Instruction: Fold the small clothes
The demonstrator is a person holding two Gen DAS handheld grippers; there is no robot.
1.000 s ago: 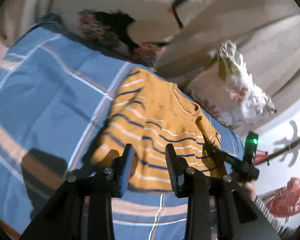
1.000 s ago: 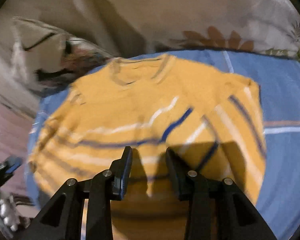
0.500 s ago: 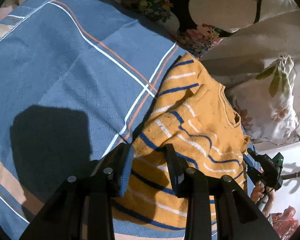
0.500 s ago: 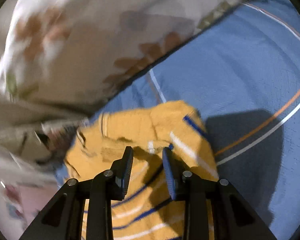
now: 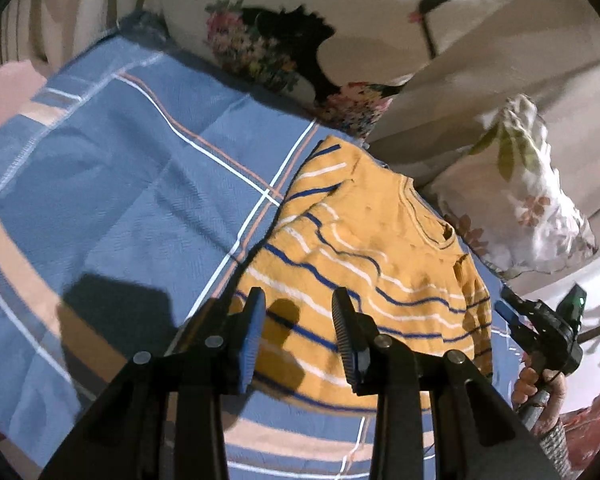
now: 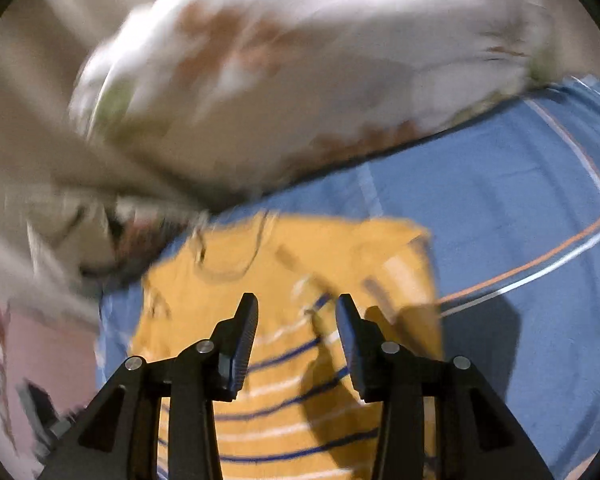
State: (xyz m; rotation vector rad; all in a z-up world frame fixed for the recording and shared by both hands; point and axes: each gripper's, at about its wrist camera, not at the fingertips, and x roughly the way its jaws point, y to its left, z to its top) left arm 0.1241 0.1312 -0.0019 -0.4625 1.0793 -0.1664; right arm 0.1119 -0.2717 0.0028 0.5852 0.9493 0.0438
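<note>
A yellow sweater [image 5: 380,248] with blue and white stripes lies flat on a blue plaid bed cover [image 5: 120,180], collar toward the pillows. My left gripper [image 5: 298,300] hovers over its lower left hem, open, with nothing between the fingers. At the sweater's right edge a hand holds my right gripper [image 5: 510,314]. In the right wrist view, which is blurred, the right gripper [image 6: 297,308] hangs above the sweater [image 6: 228,280] below the collar. Its jaws are opening and nothing is between them. One side of the sweater is folded in at the upper right [image 6: 400,264].
Flowered pillows [image 5: 300,40] [image 5: 520,200] lean against the wall just behind the sweater, and one pillow [image 6: 300,60] fills the top of the right wrist view. The bed cover [image 6: 500,200] stretches away on both sides. A red object [image 5: 592,420] lies beyond the bed's edge.
The left gripper swung out over the bed cover and came back to the hem. The right gripper rose off the sweater, rolled, and its jaws narrowed, then widened.
</note>
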